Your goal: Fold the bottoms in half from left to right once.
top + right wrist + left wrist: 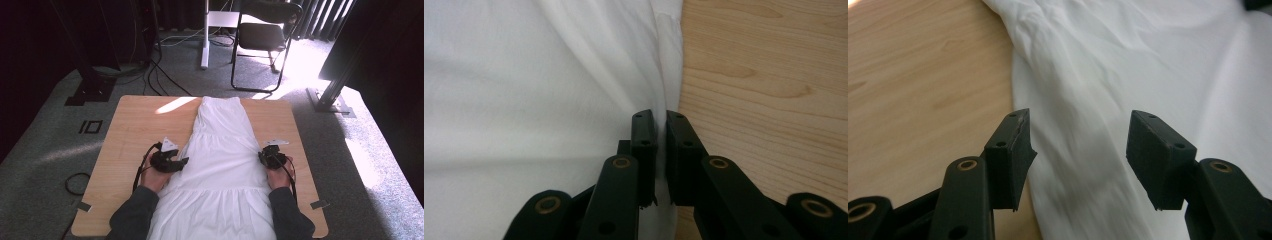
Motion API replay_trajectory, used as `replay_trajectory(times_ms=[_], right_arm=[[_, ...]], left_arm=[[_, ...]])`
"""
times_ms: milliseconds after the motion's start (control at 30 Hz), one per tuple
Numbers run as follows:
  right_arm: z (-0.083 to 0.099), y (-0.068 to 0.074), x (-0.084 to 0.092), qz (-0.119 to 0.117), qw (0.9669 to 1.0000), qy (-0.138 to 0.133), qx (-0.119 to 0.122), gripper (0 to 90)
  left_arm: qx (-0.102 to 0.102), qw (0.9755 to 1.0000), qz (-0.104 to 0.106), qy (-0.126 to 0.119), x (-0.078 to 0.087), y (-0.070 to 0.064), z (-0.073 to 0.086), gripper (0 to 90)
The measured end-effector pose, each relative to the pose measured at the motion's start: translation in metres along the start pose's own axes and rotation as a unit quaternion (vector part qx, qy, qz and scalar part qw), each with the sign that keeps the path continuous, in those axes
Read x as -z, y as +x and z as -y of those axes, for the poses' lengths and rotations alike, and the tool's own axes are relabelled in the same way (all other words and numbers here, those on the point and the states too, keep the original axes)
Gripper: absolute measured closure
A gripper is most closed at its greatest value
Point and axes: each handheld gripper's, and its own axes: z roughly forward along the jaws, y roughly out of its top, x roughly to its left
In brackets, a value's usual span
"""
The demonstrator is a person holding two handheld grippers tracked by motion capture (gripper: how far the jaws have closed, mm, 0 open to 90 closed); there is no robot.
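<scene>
two sets of fingers are at work on one white dress [220,165], which lies flat along the middle of the wooden counter [135,125], its narrow top pointing away from me and its wide skirt running toward me between my forearms. my right gripper [270,156] sits at the dress's right edge, and in the right gripper view its fingers [644,145] are pinched nearly together with a thin fold of that white hem caught between them; cloth spreads out to one side of the fingers and bare wood lies on the other, right up against the outer finger. creases in the fabric run away from that pinch. my left gripper [175,162] is at the opposite edge of the dress, and in the left gripper view its fingers [1010,155] stand well apart, pressing on nothing. the cloth's edge passes just under and beside the near finger, so most of the gap looks down on white fabric, with wood beyond that finger. this cloth is rumpled there, with soft folds leading off ahead of the fingers. both grippers lie about level with each other, roughly midway down the dress.
</scene>
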Motion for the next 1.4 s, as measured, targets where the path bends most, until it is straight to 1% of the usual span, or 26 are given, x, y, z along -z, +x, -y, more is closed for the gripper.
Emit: replay_trajectory(times_ms=[33,67,133,233,267,333,433,600,633,700,733,767,800,967,1000,1033,1067,1100,1167,1200,1233,1267,1300,1333,1367,1400], right_arm=[[0.0,0.0,0.0,0.0,1.0,0.0,-0.002,83.9],[0.0,0.0,0.0,-0.001,1.0,0.0,-0.004,84.3],[0.0,0.0,0.0,-0.002,1.0,0.0,-0.006,85.0],[0.0,-0.001,0.0,-0.007,0.9999,0.0,-0.01,85.2],[0.001,-0.004,0.0,-0.016,0.9997,-0.001,-0.018,85.3],[0.002,-0.004,0.001,-0.019,0.9996,-0.003,-0.02,86.4],[0.008,0.001,0.006,-0.022,0.9996,-0.002,-0.017,88.1],[0.023,0.015,0.023,-0.031,0.9995,0.007,0.001,88.0],[0.03,0.019,0.029,-0.036,0.9993,0.006,0.004,87.9],[0.054,0.03,0.049,-0.051,0.9987,0.001,0.007,87.3],[0.062,0.033,0.056,-0.055,0.9984,-0.002,0.011,87.1],[0.062,0.033,0.056,-0.055,0.9984,-0.002,0.011,87.1],[0.074,0.036,0.067,-0.065,0.9978,-0.004,0.004,86.6],[0.086,0.042,0.081,-0.08,0.9967,0.012,0.006,86.4],[0.086,0.042,0.084,-0.087,0.996,0.018,0.012,80.1],[0.083,0.041,0.084,-0.089,0.9958,0.007,0.015,74.4],[0.083,0.041,0.084,-0.089,0.9958,0.007,0.015,74.4],[0.071,0.035,0.084,-0.094,0.9954,-0.019,0.006,66.8],[0.052,0.031,0.081,-0.103,0.9937,-0.045,0.006,62.1],[0.052,0.031,0.081,-0.103,0.9937,-0.045,0.006,62.1],[0.03,0.029,0.07,-0.108,0.9926,-0.054,0.001,61.0],[0.019,0.028,0.062,-0.113,0.992,-0.056,0.0,60.9],[0.008,0.028,0.053,-0.12,0.9911,-0.057,0.002,60.6],[0.008,0.028,0.053,-0.12,0.9911,-0.057,0.002,60.6],[-0.012,0.03,0.032,-0.134,0.99,-0.045,-0.003,58.2],[-0.012,0.03,0.032,-0.134,0.99,-0.045,-0.003,58.2]], left_arm=[[0.002,1.0,-0.004,0.004,-0.01,0.002,-0.005,44.4],[0.002,1.0,-0.004,0.004,-0.01,0.002,-0.005,44.3],[0.003,0.9997,-0.01,0.023,-0.033,0.004,-0.011,44.3],[0.01,0.9991,-0.015,0.039,-0.055,0.004,-0.01,44.3],[0.01,0.9993,-0.019,0.032,-0.058,0.004,-0.009,51.2],[0.006,0.9991,-0.012,0.04,-0.053,0.003,-0.008,72.2],[-0.006,0.999,-0.006,0.045,-0.044,0.002,-0.001,83.9],[-0.005,0.999,0.006,0.045,-0.022,-0.002,0.02,83.9],[-0.012,0.9988,0.016,0.045,-0.008,-0.007,0.032,83.9],[-0.012,0.9988,0.02,0.044,-0.002,-0.01,0.039,82.9],[-0.014,0.9985,0.035,0.039,0.009,-0.018,0.051,82.9],[-0.014,0.9985,0.035,0.039,0.009,-0.018,0.051,82.6],[-0.024,0.9981,0.037,0.043,0.02,-0.026,0.06,82.5],[-0.034,0.9963,0.058,0.053,0.035,-0.035,0.073,79.8],[-0.038,0.9964,0.054,0.054,0.037,-0.035,0.073,65.6],[-0.042,0.9971,0.046,0.044,0.038,-0.033,0.073,59.7],[-0.033,0.9978,0.048,0.032,0.04,-0.03,0.071,59.7],[-0.01,0.9992,0.037,0.008,0.042,-0.022,0.061,54.9],[-0.009,0.9994,0.034,-0.004,0.041,-0.017,0.05,53.4],[-0.009,0.9994,0.034,-0.004,0.041,-0.017,0.05,53.0],[-0.011,0.9994,0.032,-0.008,0.038,-0.017,0.043,52.6],[-0.02,0.9992,0.032,-0.011,0.031,-0.017,0.03,52.6],[-0.02,0.9992,0.032,-0.011,0.031,-0.017,0.03,52.8],[-0.027,0.999,0.034,-0.011,0.025,-0.018,0.024,52.8],[-0.035,0.9988,0.035,0.002,0.01,-0.019,0.016,53.3],[-0.035,0.9988,0.035,0.002,0.01,-0.019,0.016,52.9]])
